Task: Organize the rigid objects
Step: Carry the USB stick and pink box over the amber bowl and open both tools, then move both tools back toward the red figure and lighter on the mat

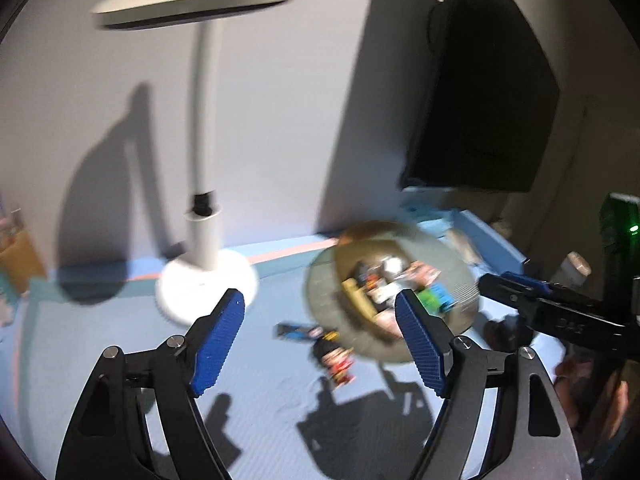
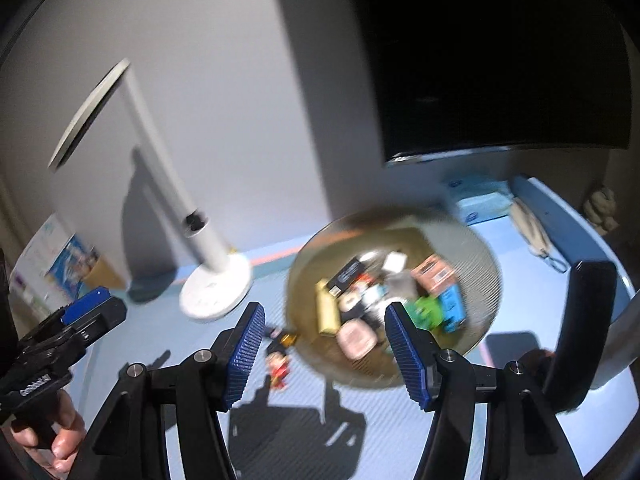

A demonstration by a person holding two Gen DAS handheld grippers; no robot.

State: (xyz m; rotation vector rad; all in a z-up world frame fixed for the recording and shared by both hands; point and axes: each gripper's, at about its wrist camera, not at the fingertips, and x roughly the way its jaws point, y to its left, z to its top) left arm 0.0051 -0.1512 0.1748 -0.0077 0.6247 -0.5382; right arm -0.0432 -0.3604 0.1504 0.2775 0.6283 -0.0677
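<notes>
A round wire-mesh bowl [image 1: 324, 300] [image 2: 486, 268] stands on the blue mat and holds several small items, among them a green and blue block [image 2: 440, 310], a pink case [image 2: 356, 338] and a black box [image 2: 347, 277]. A small toy figure [image 1: 338, 362] [image 2: 278, 364] lies on the mat just left of the bowl, beside a dark blue item [image 1: 298, 332]. My left gripper [image 1: 319, 298] hovers open above the mat, with nothing between its fingers. My right gripper [image 2: 324, 309] is open and empty too, raised in front of the bowl. Both views are motion-blurred.
A white desk lamp [image 1: 204, 160] [image 2: 200, 232] stands at the back left on a round base. A black monitor [image 1: 480, 100] hangs over light-blue boxes [image 2: 480, 200] at the back right. A cardboard box [image 1: 20, 260] sits at the far left. A dark curved object [image 2: 580, 332] is at the right.
</notes>
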